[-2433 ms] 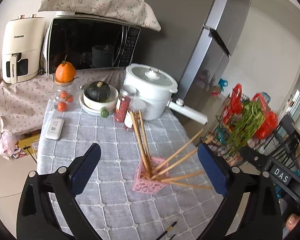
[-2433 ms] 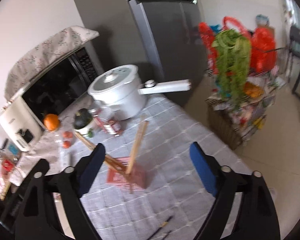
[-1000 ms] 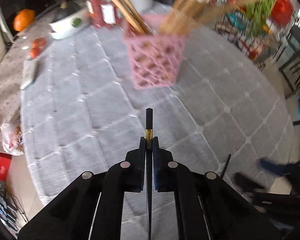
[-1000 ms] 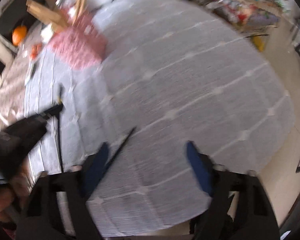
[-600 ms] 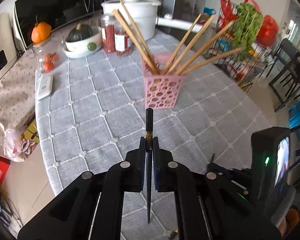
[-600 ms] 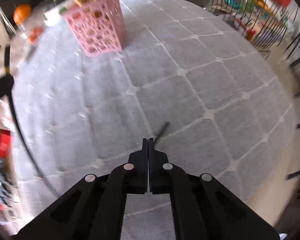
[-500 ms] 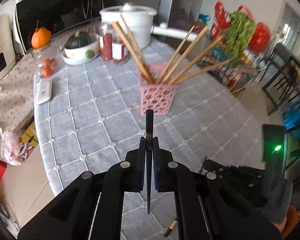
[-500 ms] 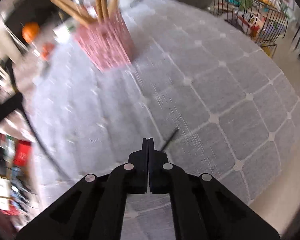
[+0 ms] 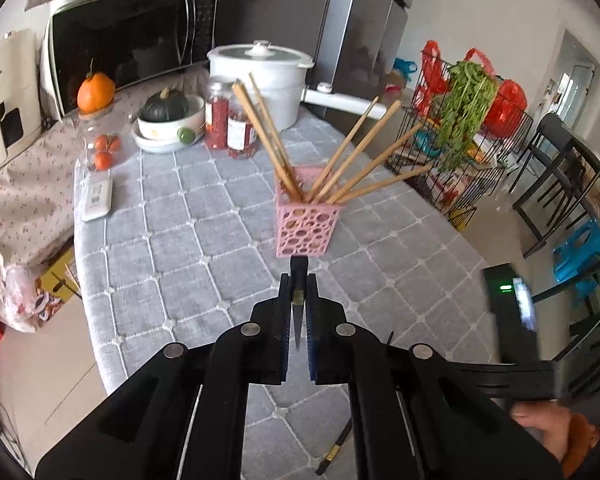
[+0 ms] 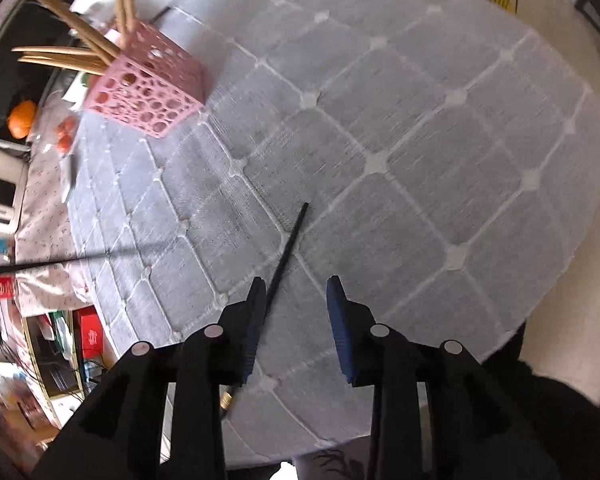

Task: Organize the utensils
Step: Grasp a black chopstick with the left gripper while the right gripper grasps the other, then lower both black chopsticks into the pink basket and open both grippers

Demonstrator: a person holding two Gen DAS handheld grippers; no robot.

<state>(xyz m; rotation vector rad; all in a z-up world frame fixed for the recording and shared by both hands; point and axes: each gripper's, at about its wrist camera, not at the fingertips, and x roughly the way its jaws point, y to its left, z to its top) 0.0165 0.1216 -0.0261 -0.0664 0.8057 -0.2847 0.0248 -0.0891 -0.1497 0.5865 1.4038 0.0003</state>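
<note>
My left gripper (image 9: 299, 280) is shut on a black chopstick (image 9: 299, 268), held just in front of a pink perforated holder (image 9: 306, 226) with several wooden chopsticks (image 9: 356, 156) fanned out of it. My right gripper (image 10: 296, 292) is open low over the grey quilted tablecloth (image 10: 420, 140), with a second black chopstick (image 10: 288, 236) lying on the cloth beside its left finger. That chopstick's gold-banded end also shows in the left wrist view (image 9: 334, 446). The pink holder shows in the right wrist view (image 10: 148, 88) at upper left.
At the table's far side stand a white pot (image 9: 260, 76), two red jars (image 9: 230, 120), a bowl with a squash (image 9: 168, 116), tomatoes (image 9: 104, 150) and a white remote (image 9: 97, 198). A microwave (image 9: 128, 44) and fridge (image 9: 364, 40) stand behind. A wire rack with greens (image 9: 464, 108) stands right.
My right gripper has opened from shut and sits by the chopstick lying on the cloth. My left gripper, still shut on its chopstick, has lifted and drawn closer to the pink holder.
</note>
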